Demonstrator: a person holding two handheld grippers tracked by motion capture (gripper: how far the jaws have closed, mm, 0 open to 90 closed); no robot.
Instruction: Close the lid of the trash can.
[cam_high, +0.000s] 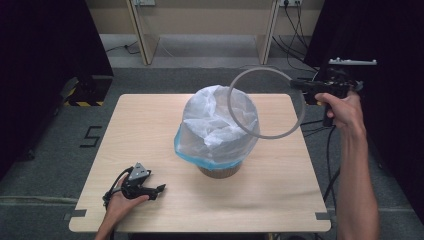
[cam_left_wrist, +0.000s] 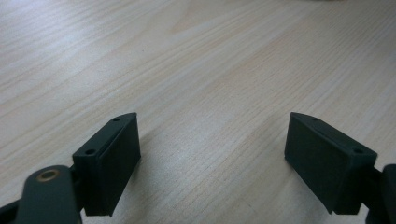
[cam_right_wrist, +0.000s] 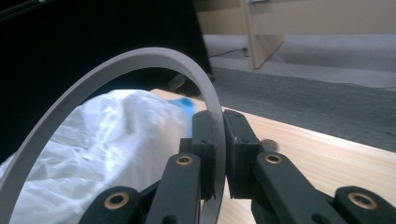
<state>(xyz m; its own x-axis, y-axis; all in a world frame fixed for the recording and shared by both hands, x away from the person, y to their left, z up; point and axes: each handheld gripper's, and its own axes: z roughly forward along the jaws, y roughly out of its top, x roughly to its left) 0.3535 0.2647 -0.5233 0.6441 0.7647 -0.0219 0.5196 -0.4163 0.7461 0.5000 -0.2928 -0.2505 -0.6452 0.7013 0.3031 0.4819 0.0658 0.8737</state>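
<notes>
One grey ring (cam_high: 265, 102) in right gripper (cam_right_wrist: 219, 154), above bagged bin (cam_high: 218, 131)

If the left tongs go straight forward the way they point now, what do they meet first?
Probably nothing soon: the open left tongs point low along the bare table. The bagged bin stands off to the side, though depth is unclear.

Matt grey plastic ring (cam_high: 265, 102), crinkled glossy translucent plastic bag (cam_high: 217, 127), smooth pale wood-grain table (cam_high: 280, 175), matt black fingers (cam_left_wrist: 112, 158)

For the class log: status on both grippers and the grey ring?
Right gripper shut on grey ring, held above the bag-lined bin. Left gripper open, resting on wooden table. Nothing in the way.
</notes>
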